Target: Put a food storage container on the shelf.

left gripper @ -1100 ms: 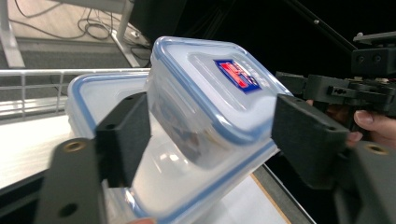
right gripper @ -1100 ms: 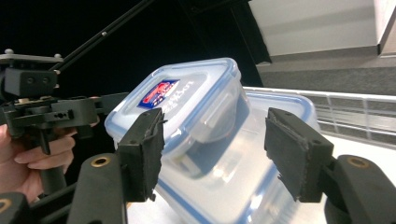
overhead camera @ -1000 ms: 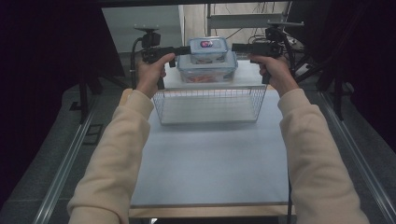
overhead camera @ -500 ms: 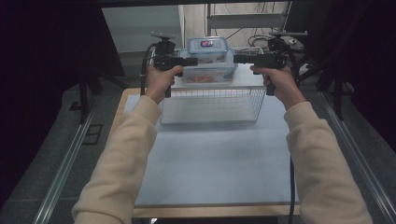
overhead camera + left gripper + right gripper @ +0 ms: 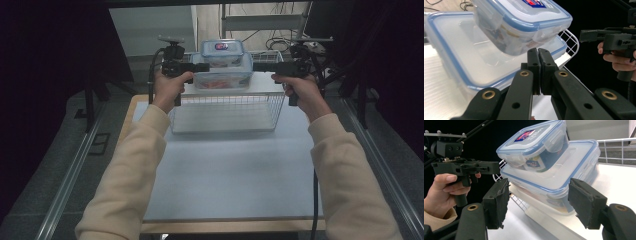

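Observation:
A small clear container (image 5: 222, 51) with a blue-rimmed lid is stacked on a larger one (image 5: 222, 76) at the far side of a wire basket (image 5: 227, 112). My left gripper (image 5: 204, 66) is level at the stack's left side. Its jaws are shut on nothing, with the tips (image 5: 538, 51) just under the small container (image 5: 524, 20) and over the large lid (image 5: 461, 57). My right gripper (image 5: 257, 66) is at the stack's right side. It stands open and its jaws have just been opening. Its pads (image 5: 497, 195) flank a corner of the large container (image 5: 564, 177) without pressing on it.
The stack rests on a white surface (image 5: 614, 177) by the basket's wire rim (image 5: 571, 42). The basket stands at the far end of a pale table (image 5: 230, 175). Dark stands and cables (image 5: 345, 60) crowd the far right, and metal rails (image 5: 75, 165) run along the table's sides.
The left gripper's jaws have closed together with nothing between them. Both hands have shifted slightly toward me. The stacked containers have stayed where they were.

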Available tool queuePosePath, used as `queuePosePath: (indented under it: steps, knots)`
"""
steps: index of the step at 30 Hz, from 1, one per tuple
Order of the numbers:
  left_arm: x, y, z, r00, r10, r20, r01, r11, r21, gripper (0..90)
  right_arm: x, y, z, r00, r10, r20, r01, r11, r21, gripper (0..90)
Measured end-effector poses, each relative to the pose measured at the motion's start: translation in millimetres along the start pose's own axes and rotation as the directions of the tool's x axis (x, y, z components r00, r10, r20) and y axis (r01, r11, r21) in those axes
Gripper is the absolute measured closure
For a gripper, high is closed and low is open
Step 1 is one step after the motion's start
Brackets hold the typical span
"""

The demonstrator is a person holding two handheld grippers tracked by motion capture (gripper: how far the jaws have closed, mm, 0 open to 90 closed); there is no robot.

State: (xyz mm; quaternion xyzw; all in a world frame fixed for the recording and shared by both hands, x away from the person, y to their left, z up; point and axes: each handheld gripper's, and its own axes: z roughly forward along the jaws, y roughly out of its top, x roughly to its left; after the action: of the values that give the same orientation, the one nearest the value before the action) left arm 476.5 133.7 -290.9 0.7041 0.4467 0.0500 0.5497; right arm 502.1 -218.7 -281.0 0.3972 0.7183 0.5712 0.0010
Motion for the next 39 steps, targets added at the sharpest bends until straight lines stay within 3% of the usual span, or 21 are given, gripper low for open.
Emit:
queuePosePath:
  steps: [11, 21, 26, 29, 32, 36, 39]
  knots:
    - [-0.1, -37.1, -19.3, 0.9998, -0.021, 0.005, 0.021, 0.9998, -0.001, 89.0, 4.5, -24.9, -4.9, 0.9997, -0.006, -0.026, 0.006, 1.000, -0.001, 33.5]
    - [1.7, -92.0, -40.0, 0.9973, -0.057, 0.046, 0.058, 0.9983, -0.011, 88.2, 3.5, -63.0, -20.1, 0.9987, 0.001, -0.052, -0.003, 0.999, -0.036, 33.4]
    - [3.6, -119.7, -46.7, 0.9990, -0.045, 0.009, 0.045, 0.9989, -0.015, 87.2, -1.2, -86.3, -27.7, 0.9985, -0.006, -0.054, 0.005, 0.999, -0.032, 33.4]
    - [3.6, -138.3, -46.3, 0.9994, -0.033, 0.010, 0.033, 0.9995, -0.001, 85.8, -5.4, -100.9, -30.3, 0.9986, -0.021, -0.048, 0.020, 0.999, -0.027, 33.4]
    - [4.7, -155.7, -44.2, 0.9998, -0.020, 0.003, 0.020, 0.9998, 0.002, 80.0, -10.5, -119.0, -31.8, 0.9981, -0.018, -0.059, 0.017, 1.000, -0.018, 33.3]
    - [5.8, -179.3, -39.6, 0.9995, -0.031, -0.005, 0.031, 0.9995, 0.000, 61.1, -17.2, -145.9, -34.3, 0.9979, -0.003, -0.065, 0.003, 1.000, -0.003, 33.3]
    - [7.3, -193.6, -37.4, 0.9989, -0.043, -0.017, 0.043, 0.9991, 0.004, 53.1, -19.4, -161.7, -36.7, 0.9976, -0.003, -0.069, 0.003, 1.000, 0.003, 33.2]
